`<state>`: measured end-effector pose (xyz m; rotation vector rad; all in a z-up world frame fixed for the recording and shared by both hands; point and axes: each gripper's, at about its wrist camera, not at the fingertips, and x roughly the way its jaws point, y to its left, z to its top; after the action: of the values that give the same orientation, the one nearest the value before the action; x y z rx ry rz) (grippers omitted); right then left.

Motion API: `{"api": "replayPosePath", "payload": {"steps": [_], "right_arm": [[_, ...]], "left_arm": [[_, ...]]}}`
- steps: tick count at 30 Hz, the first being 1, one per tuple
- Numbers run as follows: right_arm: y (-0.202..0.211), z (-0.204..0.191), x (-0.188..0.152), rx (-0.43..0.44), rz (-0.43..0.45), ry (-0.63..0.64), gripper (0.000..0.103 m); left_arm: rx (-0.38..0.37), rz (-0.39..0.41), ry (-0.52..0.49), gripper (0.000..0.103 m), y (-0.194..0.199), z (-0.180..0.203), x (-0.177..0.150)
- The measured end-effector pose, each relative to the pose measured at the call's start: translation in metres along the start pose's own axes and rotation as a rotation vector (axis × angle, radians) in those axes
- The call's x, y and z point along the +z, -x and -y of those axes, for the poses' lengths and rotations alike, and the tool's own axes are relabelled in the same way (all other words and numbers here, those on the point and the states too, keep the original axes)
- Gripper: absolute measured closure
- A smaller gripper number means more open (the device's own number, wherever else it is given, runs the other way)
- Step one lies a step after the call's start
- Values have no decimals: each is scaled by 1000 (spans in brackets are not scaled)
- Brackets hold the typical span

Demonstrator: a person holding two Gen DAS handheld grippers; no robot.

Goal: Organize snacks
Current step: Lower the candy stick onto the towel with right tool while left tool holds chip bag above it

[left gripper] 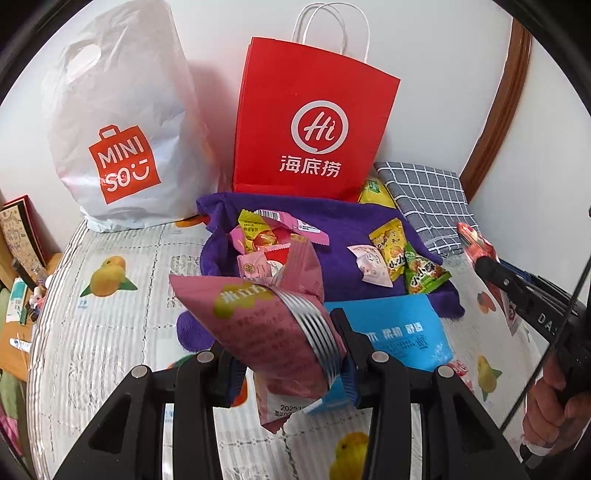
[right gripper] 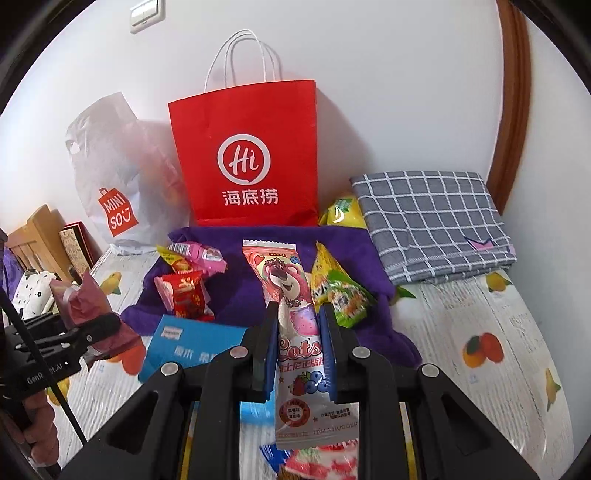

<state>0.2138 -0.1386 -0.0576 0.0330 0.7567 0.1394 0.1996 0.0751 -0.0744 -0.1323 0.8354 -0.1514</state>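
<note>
Showing a wall switch [right gripper: 146,15] only rightward, right gripper [right gripper: 297,332] clamps the pink bear-printed packet [right gripper: 291,295]; left gripper [left gripper: 284,354] pinches the crinkled pink snack bag [left gripper: 258,317].

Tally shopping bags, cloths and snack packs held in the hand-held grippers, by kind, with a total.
Shopping bags: 2 (red paper bag, white plastic bag)
Cloths: 2 (purple towel, grey checked folded cloth)
Held snack packs: 2 (dusty-pink packet in left hand-held gripper, pink bear-print packet in right hand-held gripper)
Total: 6

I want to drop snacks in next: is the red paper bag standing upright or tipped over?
Upright. The red paper bag stands against the wall, white handles up, logo facing forward.
</note>
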Motion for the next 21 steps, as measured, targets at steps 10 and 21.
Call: {"api": "replayPosePath", "payload": {"steps": [10, 21], "right_arm": [[-33, -25, 25, 44, 11, 46, 82], [-62, -36, 43, 64, 12, 84, 82]], "left_arm": [[-24, -3, -9, 63, -5, -5, -6], [-38, -7, 27, 63, -10, -14, -7]]}}
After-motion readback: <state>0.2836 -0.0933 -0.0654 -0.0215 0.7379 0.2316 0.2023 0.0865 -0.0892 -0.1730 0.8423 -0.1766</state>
